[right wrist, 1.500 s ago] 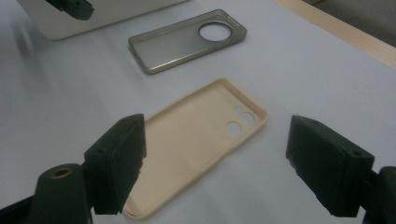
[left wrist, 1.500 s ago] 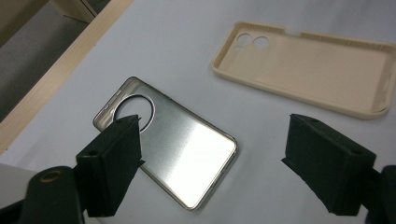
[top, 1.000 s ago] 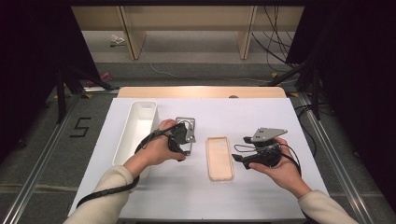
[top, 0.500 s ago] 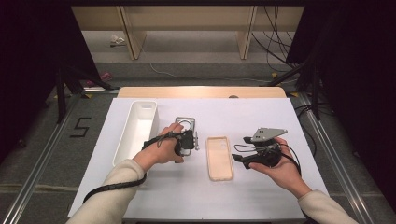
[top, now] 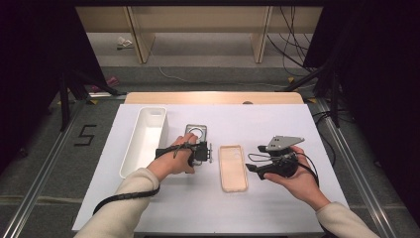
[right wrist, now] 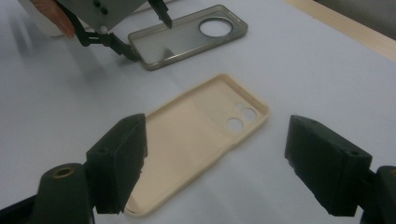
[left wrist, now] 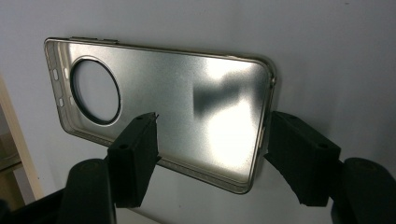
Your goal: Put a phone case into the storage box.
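Observation:
A silver-grey phone case [top: 196, 132] with a round camera hole lies hollow side up on the white table [top: 257, 124]. My left gripper [top: 202, 148] is open at its near end. In the left gripper view the grey case [left wrist: 187, 107] spreads between the jaws, one jaw over its long edge and the other just outside its short end. A beige phone case [top: 233, 167] lies to the right of it. My right gripper [top: 253, 161] is open beside it, and in its own view the beige case [right wrist: 201, 135] lies on the table between the spread jaws.
A long white tray [top: 143, 141] stands at the table's left side. A wooden strip [top: 213, 97] runs along the far edge. Bare table surface lies on the near side and at the far right.
My left gripper has shifted slightly right and nearer, settling at the grey case's near end. The right gripper and both cases have stayed put.

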